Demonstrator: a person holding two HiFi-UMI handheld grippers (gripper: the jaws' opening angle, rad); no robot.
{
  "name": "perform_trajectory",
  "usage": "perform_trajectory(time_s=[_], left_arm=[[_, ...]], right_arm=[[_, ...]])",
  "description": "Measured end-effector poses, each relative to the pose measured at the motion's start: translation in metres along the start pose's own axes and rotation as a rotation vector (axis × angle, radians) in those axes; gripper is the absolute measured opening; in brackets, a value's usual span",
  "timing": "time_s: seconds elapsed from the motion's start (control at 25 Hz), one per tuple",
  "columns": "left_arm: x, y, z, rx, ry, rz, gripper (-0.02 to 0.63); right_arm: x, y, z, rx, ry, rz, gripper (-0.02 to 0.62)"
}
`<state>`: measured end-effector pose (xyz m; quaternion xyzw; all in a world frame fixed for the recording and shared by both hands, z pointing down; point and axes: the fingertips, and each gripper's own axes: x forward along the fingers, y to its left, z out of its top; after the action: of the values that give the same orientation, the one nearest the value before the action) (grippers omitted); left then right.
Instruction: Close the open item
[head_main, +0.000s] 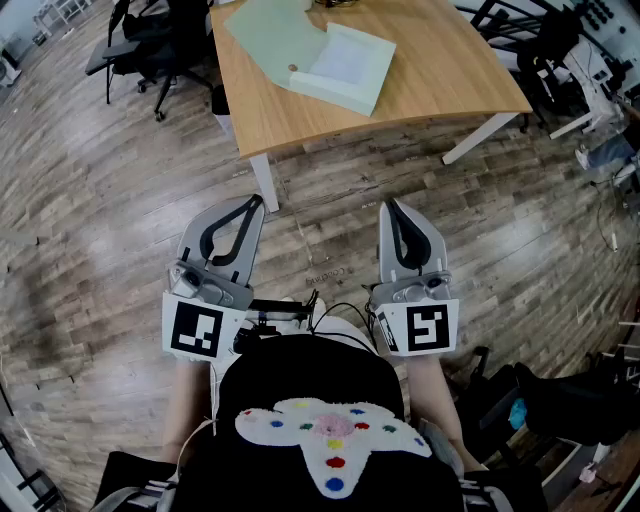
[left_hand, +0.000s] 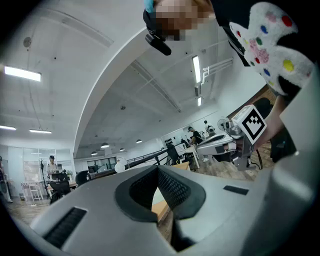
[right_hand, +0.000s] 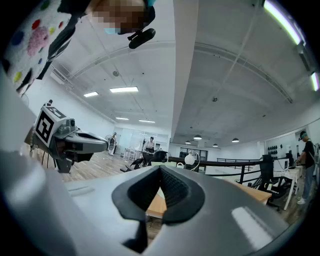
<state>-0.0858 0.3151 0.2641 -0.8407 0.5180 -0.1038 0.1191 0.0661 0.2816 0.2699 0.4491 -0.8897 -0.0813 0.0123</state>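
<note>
A light wooden tabletop (head_main: 440, 70) on white angled legs (head_main: 264, 182) stands over a floor of grey-brown wooden planks (head_main: 100, 220). The task's thing, a flat pale green cardboard box (head_main: 345, 65), lies open on this tabletop, close to the edge that faces the person. Its shallow square tray sits with one corner turned toward that edge. Its pale green lid flap (head_main: 265, 38) is folded out and lies flat on the tabletop, joined to the tray along one side. A small brown round mark shows on the flap near the tray; what it is cannot be made out.

Both tools are held level, well short of the tabletop and off its near edge, over the floor and close to the person's body. The left claw (head_main: 255, 203) is pressed together: in the left gripper view its dark ribbed pads meet at the tip with nothing between them. The right claw (head_main: 388, 207) is likewise pressed together and empty, its pads touching in the right gripper view. The two point toward the tabletop side by side, apart from each other, and touch neither it nor the box.

Each tool carries its black-and-white marker cube at the end away from the tabletop. A black wheeled office chair (head_main: 140, 40) stands on the floor just beside the tabletop's far corner.
</note>
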Motion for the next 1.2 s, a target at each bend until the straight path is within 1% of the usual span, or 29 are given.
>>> perform_trajectory(time_s=[0.36,0.52,0.64,0.76,0.92,1.2], left_arm=[[0.003,0.002,-0.003,-0.01,0.011,0.015,0.005],[0.002,0.001,-0.003,-0.01,0.021,0.035,0.006],[0.001,-0.004,-0.001,-0.023,0.025,0.057,0.006],[0.006,-0.016,0.004,-0.039,0.026,0.079,0.006],[0.016,-0.035,0.014,-0.02,0.016,0.095,0.006],[0.018,-0.039,0.017,-0.014,0.018,0.129,0.006]], right_arm=[[0.003,0.0,-0.004,0.0,0.006,0.021,0.008],[0.004,-0.002,-0.007,0.025,0.003,0.03,0.008],[0.001,-0.005,-0.009,0.033,0.002,0.045,0.008],[-0.01,-0.013,-0.01,0.018,0.001,0.059,0.008],[-0.023,-0.028,-0.018,0.006,0.007,0.067,0.008],[-0.023,-0.035,-0.017,0.017,-0.004,0.079,0.008]])
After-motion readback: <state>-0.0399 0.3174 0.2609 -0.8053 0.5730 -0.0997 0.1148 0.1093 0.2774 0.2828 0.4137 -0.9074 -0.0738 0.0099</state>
